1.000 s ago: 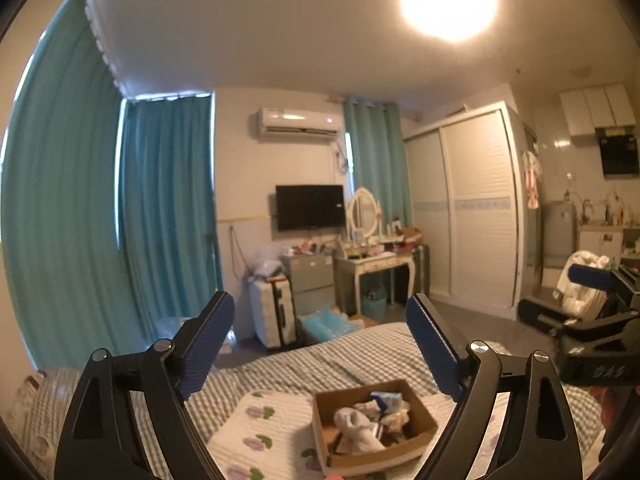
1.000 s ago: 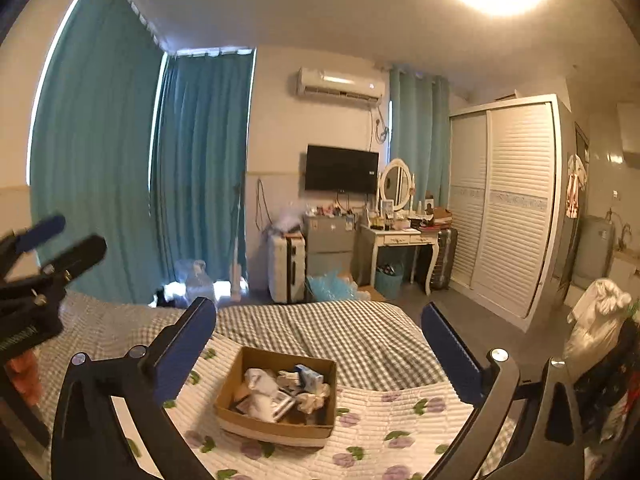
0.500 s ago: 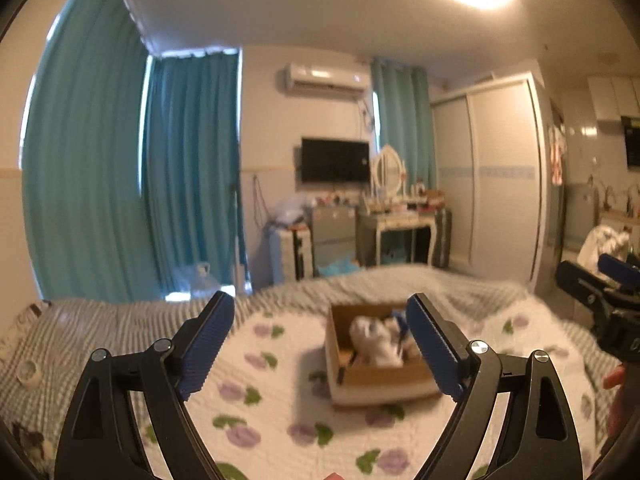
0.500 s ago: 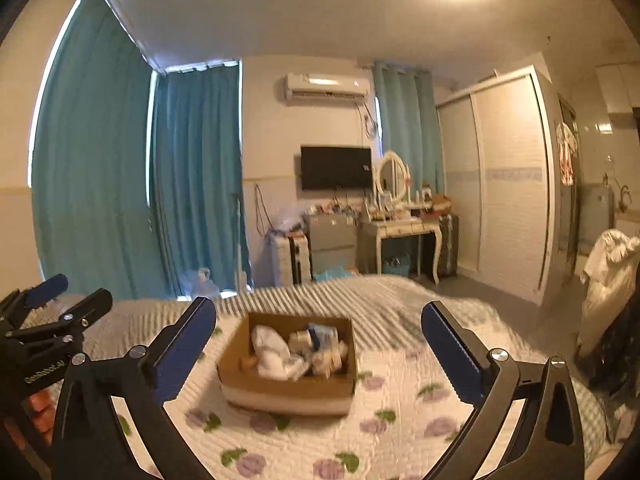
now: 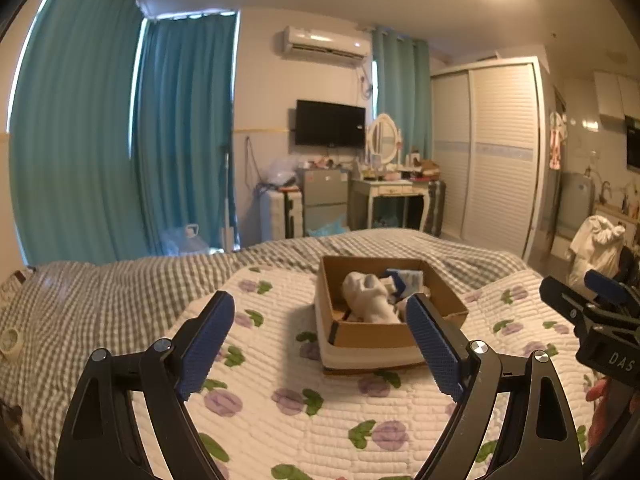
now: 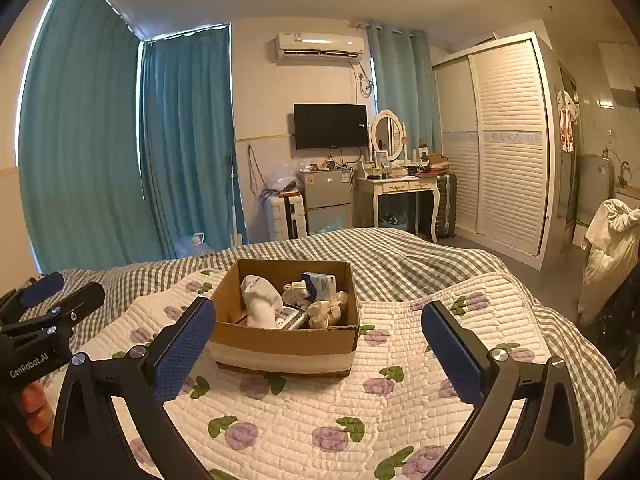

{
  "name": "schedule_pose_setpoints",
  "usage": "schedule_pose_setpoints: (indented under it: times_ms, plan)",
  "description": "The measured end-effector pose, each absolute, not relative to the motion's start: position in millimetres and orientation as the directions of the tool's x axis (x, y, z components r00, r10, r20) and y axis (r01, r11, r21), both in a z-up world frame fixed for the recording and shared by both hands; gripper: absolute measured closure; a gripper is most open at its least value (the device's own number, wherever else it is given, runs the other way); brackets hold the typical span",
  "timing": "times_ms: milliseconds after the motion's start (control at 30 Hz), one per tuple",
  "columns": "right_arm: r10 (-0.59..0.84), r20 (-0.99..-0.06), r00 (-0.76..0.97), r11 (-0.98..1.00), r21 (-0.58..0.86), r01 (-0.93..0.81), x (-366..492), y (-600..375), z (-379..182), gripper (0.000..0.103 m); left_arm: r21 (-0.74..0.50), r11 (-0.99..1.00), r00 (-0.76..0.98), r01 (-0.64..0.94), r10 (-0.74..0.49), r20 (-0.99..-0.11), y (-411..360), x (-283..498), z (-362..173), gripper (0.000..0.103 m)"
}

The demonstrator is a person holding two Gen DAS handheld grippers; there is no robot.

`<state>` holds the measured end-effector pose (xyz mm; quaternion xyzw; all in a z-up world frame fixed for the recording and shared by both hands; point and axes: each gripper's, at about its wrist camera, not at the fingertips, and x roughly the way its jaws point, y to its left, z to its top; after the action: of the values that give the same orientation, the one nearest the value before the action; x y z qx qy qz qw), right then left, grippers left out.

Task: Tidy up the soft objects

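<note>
An open cardboard box (image 5: pixel 376 338) (image 6: pixel 286 338) sits on a white floral quilt (image 5: pixel 304 412) (image 6: pixel 360 412) on the bed. It holds white socks (image 5: pixel 366 298) (image 6: pixel 260 300), a cream bundle (image 6: pixel 326 310) and a blue-and-white packet (image 6: pixel 320 284). My left gripper (image 5: pixel 320 340) is open and empty, above the quilt short of the box. My right gripper (image 6: pixel 316 344) is open and empty, also in front of the box; it shows at the right edge of the left wrist view (image 5: pixel 592 312).
A grey checked blanket (image 5: pixel 100 292) covers the rest of the bed. A roll of tape (image 5: pixel 10 340) lies at its left edge. Beyond stand teal curtains (image 6: pixel 100 160), a suitcase, a mini fridge (image 6: pixel 326 196), a dressing table (image 6: pixel 400 188) and a wardrobe (image 6: pixel 504 140).
Both grippers have tilted down and moved closer to the bed; the box now sits larger and nearer between the fingers. Both stay open.
</note>
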<state>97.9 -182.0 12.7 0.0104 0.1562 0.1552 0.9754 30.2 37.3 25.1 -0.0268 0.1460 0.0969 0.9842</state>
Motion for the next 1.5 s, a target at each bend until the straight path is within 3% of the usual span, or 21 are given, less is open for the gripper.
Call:
schedule_pose_setpoints:
  times_ms: [633, 1500]
  plan:
    - [0.300, -0.324, 0.897, 0.953, 0.059, -0.298, 95.7, -176.7, 11.3, 0.000, -0.024, 0.981, 0.926, -0.192, 0.173, -0.336, 40.6, 29.4, 12.0, 0.014]
    - [0.288, -0.334, 0.897, 0.957, 0.066, -0.282, 96.1, -174.6, 10.4, 0.000, -0.005, 0.981, 0.927, -0.191, 0.179, -0.330, 39.9, 28.8, 14.3, 0.014]
